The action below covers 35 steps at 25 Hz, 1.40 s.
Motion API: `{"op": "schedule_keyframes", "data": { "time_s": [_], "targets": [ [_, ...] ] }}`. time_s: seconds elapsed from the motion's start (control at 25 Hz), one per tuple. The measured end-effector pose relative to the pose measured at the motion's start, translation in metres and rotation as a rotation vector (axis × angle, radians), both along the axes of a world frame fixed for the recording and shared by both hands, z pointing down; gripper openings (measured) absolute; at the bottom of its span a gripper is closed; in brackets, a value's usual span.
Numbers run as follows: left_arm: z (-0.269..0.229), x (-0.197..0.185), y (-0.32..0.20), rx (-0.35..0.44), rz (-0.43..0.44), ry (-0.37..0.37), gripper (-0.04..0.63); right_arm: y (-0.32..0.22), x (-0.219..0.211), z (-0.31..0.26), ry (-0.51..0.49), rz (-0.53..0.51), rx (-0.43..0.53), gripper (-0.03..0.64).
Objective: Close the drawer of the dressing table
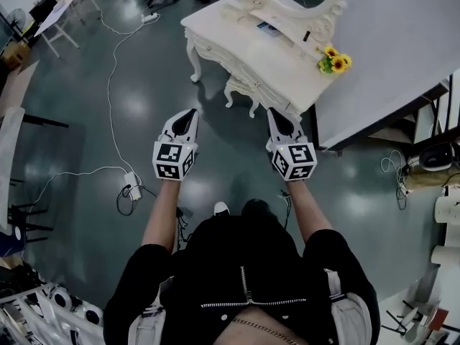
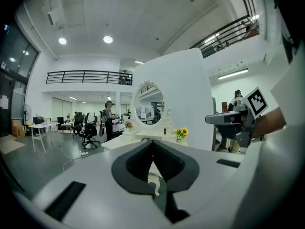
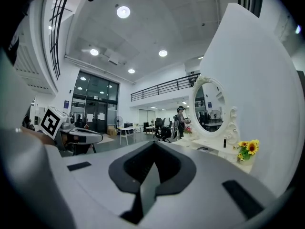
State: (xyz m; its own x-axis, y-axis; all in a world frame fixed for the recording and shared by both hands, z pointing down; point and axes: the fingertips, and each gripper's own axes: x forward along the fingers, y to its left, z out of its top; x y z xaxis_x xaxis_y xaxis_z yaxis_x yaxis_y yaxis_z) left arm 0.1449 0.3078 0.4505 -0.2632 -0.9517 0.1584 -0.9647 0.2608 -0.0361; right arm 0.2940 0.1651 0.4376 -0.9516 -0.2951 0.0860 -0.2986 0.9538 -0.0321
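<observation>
The cream dressing table (image 1: 277,63) stands ahead of me against a white partition, with an oval mirror (image 2: 148,106) and sunflowers (image 1: 334,61) on its right end. From here I cannot make out its drawer. My left gripper (image 1: 188,115) and right gripper (image 1: 277,115) are held side by side over the floor, short of the table and touching nothing. Both point at it. In the left gripper view the left gripper (image 2: 152,143) has its jaws together with nothing between them. The right gripper (image 3: 153,146) looks the same in its own view, with the table (image 3: 206,149) to its right.
A white cable and a power strip (image 1: 131,187) lie on the floor to my left. The white partition (image 1: 388,42) rises behind the table, with shelving at the right. Desks and office chairs (image 2: 88,130) and a standing person (image 2: 109,120) are further back.
</observation>
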Motion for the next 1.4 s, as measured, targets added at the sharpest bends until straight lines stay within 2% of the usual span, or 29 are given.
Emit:
{"op": "schedule_keyframes", "data": {
  "time_s": [0.32, 0.64, 0.92, 1.4],
  "targets": [
    [0.008, -0.044, -0.005, 0.001, 0.006, 0.021, 0.021, -0.006, -0.040, 0.012, 0.020, 0.011, -0.019, 0.006],
    [0.017, -0.106, -0.042, 0.004, 0.000, 0.034, 0.021, -0.043, -0.102, 0.019, 0.020, 0.006, -0.030, 0.006],
    [0.018, -0.168, -0.103, -0.011, 0.000, 0.036, 0.021, -0.108, -0.171, 0.021, 0.009, 0.016, -0.052, 0.006],
    [-0.004, -0.285, -0.262, -0.007, 0.030, 0.025, 0.021, -0.263, -0.285, -0.003, -0.002, 0.027, -0.029, 0.006]
  ]
}}
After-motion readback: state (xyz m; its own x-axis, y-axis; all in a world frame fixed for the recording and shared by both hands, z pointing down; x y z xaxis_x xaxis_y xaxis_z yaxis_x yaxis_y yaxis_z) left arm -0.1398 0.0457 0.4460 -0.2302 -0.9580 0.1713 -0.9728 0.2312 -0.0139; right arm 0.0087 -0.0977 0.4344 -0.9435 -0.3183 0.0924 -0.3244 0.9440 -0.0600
